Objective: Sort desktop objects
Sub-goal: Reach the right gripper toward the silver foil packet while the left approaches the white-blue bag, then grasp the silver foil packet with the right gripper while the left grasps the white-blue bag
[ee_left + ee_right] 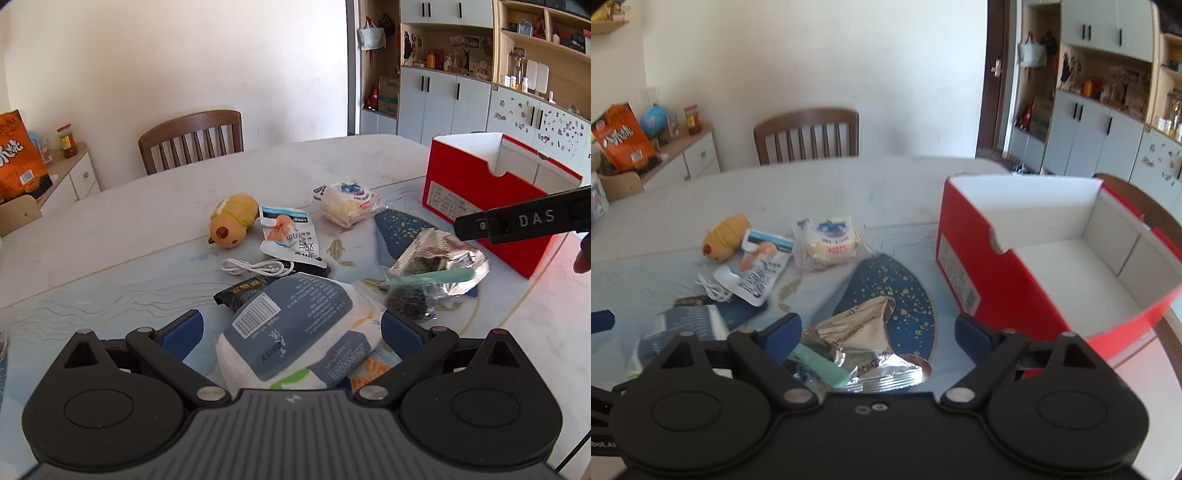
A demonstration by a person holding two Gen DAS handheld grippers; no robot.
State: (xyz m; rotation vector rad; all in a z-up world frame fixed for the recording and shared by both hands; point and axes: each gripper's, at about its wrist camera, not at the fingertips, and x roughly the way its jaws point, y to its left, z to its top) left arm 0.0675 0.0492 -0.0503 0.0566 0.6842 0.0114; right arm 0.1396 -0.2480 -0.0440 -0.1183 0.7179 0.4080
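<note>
My left gripper [291, 325] is open, its blue fingers on either side of a white and grey-blue packet [295, 332] lying on the table. My right gripper [877, 328] is open above a silver foil bag [864, 343] with a mint-green handle [820, 363] beside it. The open red box [1015, 280] with a white inside stands to the right; it also shows in the left wrist view [480, 199]. Further back lie a yellow plush toy [232, 219], a white sachet [290, 236], a wrapped cake [347, 201] and a white cable [258, 266].
A small black packet [242, 290] and a dark scrubber in clear wrap [410, 299] lie near the left gripper. A wooden chair [192, 140] stands behind the table. A side cabinet [66, 177] with an orange bag is at the left.
</note>
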